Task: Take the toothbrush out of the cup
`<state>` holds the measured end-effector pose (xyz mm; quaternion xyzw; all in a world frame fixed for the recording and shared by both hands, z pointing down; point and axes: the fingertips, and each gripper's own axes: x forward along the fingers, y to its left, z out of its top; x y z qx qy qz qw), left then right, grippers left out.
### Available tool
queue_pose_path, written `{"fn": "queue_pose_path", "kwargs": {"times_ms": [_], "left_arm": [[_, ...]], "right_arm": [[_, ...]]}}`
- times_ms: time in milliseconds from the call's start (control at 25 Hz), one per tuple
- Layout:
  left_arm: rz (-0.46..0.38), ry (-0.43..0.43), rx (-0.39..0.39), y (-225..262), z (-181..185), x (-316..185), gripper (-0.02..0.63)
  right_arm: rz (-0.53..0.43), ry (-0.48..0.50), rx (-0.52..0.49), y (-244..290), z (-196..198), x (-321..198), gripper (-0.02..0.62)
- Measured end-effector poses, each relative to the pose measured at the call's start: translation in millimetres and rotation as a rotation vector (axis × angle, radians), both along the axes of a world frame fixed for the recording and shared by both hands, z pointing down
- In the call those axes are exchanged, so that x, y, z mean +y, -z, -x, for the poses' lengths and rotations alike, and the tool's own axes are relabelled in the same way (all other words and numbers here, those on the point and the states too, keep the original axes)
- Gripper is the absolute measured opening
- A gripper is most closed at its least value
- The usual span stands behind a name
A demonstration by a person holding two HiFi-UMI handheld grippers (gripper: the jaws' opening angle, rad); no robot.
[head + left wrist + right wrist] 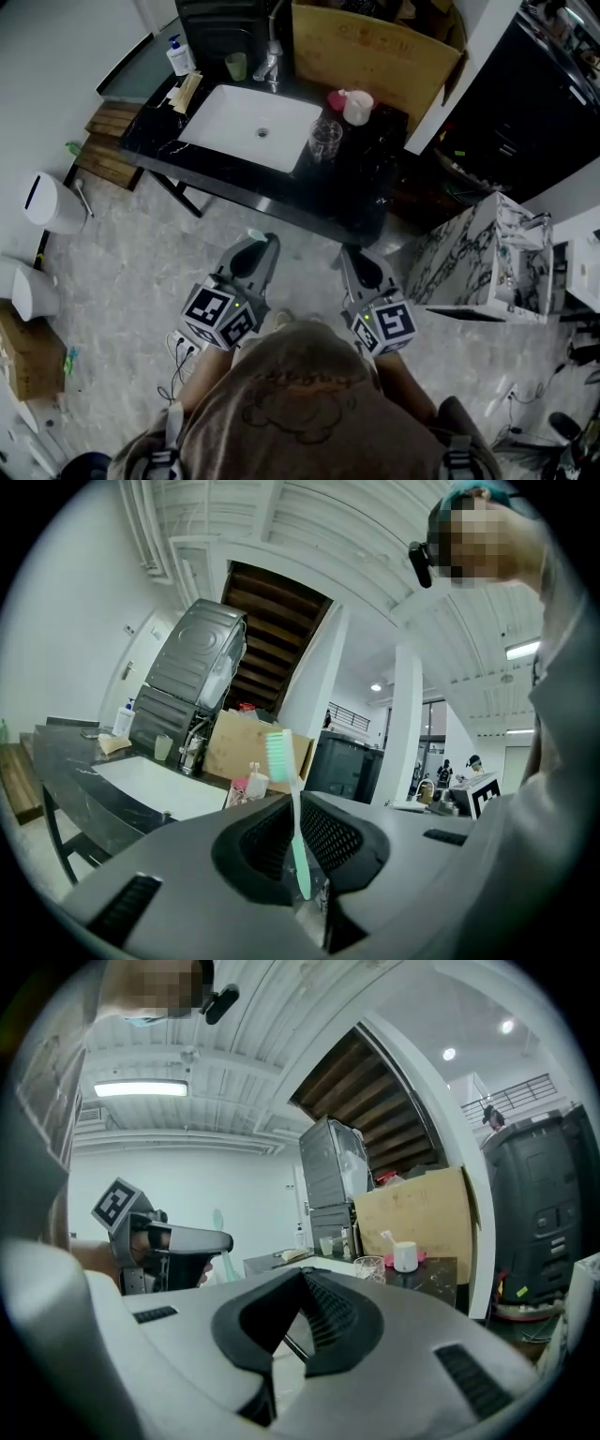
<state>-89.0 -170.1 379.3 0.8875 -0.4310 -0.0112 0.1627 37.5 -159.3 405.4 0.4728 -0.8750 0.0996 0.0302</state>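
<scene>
A mint-green toothbrush (298, 836) stands upright between the jaws of my left gripper (298, 808), bristle head up, and the gripper is shut on its handle. In the head view the left gripper (261, 246) hovers over the floor in front of the counter, with the toothbrush head (256, 234) at its tip. The clear glass cup (325, 139) stands on the black counter to the right of the sink, with a white cup (358, 106) behind it. My right gripper (359, 261) is beside the left one. Its jaws (305, 1283) meet with nothing between them.
A white sink (253, 127) is set in the black counter (356, 206), with a faucet (270, 66), a green cup (235, 66) and a soap bottle (180, 56) behind it. A cardboard box (375, 56) stands at the back. A marble-patterned cabinet (478, 262) is on the right, a white bin (52, 202) on the left.
</scene>
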Motion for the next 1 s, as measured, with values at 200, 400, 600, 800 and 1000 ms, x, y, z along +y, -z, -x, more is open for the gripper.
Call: {"fn": "queue_pose_path", "kwargs": {"times_ms": [200, 400, 600, 800, 1000], "left_arm": [[0.004, 0.000, 0.008, -4.2, 9.8, 3.1, 0.025], [-0.002, 0.003, 0.021, -4.5, 16.0, -2.2, 0.025], [-0.006, 0.013, 0.001, -11.2, 25.9, -5.0, 0.025], [-0.013, 0.012, 0.000, -10.1, 27.9, -4.6, 0.025], [-0.014, 0.012, -0.001, -9.9, 29.2, -2.5, 0.025]], "right_arm": [[0.000, 0.009, 0.001, 0.8, 8.0, 2.5, 0.005], [-0.007, 0.009, -0.003, 4.5, 14.7, -0.7, 0.005], [-0.029, 0.015, 0.012, 8.9, 19.6, -4.5, 0.005], [-0.049, 0.042, 0.004, 12.6, 28.7, -4.3, 0.005], [-0.051, 0.050, -0.001, 12.7, 33.6, -1.9, 0.005]]}}
